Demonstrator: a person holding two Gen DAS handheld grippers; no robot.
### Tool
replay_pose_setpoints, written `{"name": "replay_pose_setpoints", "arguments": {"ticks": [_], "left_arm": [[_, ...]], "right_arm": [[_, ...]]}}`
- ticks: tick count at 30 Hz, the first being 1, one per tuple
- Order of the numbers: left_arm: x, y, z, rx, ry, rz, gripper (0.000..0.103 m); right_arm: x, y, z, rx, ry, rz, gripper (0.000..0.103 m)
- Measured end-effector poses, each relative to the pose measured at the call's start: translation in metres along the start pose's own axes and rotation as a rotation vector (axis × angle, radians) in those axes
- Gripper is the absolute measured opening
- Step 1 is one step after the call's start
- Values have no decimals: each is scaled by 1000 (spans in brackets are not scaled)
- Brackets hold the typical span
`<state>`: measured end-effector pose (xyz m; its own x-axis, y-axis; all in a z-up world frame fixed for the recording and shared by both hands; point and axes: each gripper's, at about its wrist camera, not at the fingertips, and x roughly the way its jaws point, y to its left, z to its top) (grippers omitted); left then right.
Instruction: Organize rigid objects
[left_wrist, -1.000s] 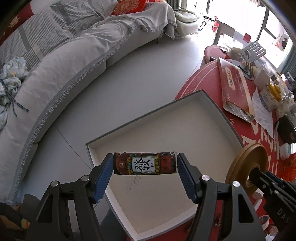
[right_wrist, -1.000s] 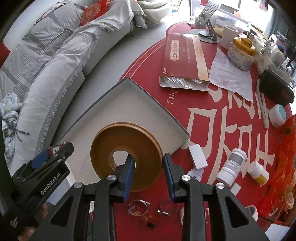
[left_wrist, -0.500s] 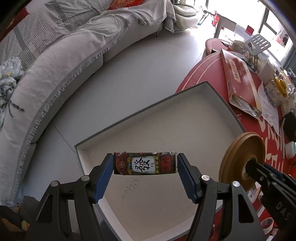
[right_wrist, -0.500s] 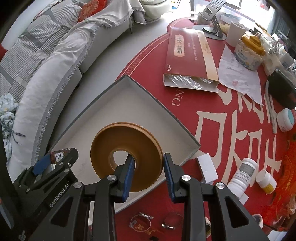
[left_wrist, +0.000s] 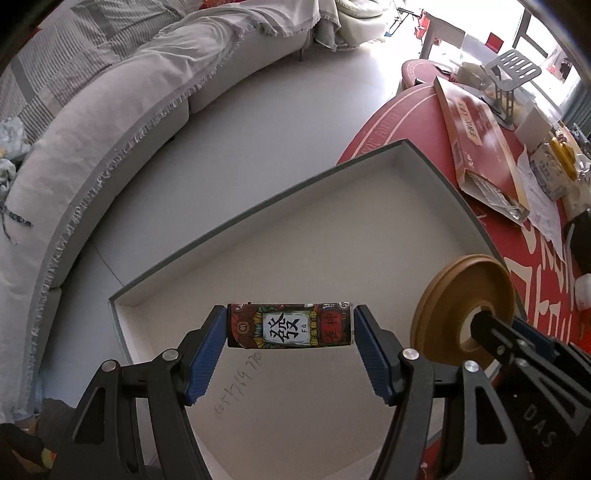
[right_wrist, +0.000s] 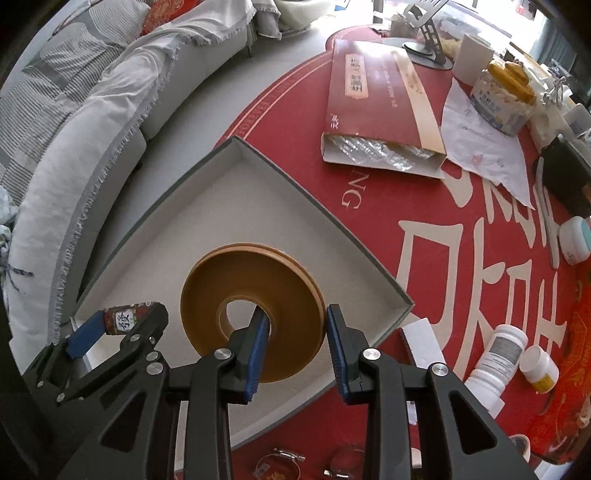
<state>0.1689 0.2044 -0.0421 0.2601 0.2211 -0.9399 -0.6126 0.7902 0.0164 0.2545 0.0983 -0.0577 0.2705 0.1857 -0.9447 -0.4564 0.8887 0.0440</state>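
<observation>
1. the left claw (left_wrist: 290, 329) gripped a small printed rectangular box (left_wrist: 290, 325) by its ends, above the shallow grey cardboard tray (left_wrist: 441, 173).
2. the right claw (right_wrist: 294, 332) clamped a flat brown tape roll (right_wrist: 251, 310) over the same tray.
3. best lowered level, released apart.

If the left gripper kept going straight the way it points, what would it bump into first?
Probably the pale inner floor of the shallow grey cardboard tray. The left gripper, shut on a small patterned box with a Chinese character, points down into it, and nothing else shows between, though depth is uncertain.
</observation>
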Motion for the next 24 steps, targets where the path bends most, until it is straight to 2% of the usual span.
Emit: {"name": "replay_pose_setpoints", "arguments": {"ticks": [4, 6, 7, 9, 10, 12, 14, 16, 24], "left_arm": [[6, 2, -1, -5, 2, 6, 72], [9, 3, 0, -15, 15, -9, 82], [10, 5, 0, -20, 25, -14, 82], [13, 8, 1, -28, 41, -29, 86], [14, 9, 0, -30, 46, -41, 89], [12, 11, -2, -33, 40, -27, 103], [6, 13, -5, -29, 25, -24, 103], [2, 14, -8, -17, 15, -22, 103], [-13, 11, -21, 33, 3, -23, 103]], "right_arm": [[6, -1, 1, -6, 9, -17, 33], [5, -1, 1, -19, 12, -25, 36], [4, 0, 1, -19, 8, -28, 49], [1, -2, 0, -11, -7, -54, 68], [-1, -4, 0, -11, -16, -58, 71], [-4, -6, -1, -16, -16, -55, 71], [-8, -9, -4, -14, -12, -58, 71], [-12, -13, -9, -6, -8, -56, 89], [-27, -19, -32, 30, 1, -42, 90]]}}
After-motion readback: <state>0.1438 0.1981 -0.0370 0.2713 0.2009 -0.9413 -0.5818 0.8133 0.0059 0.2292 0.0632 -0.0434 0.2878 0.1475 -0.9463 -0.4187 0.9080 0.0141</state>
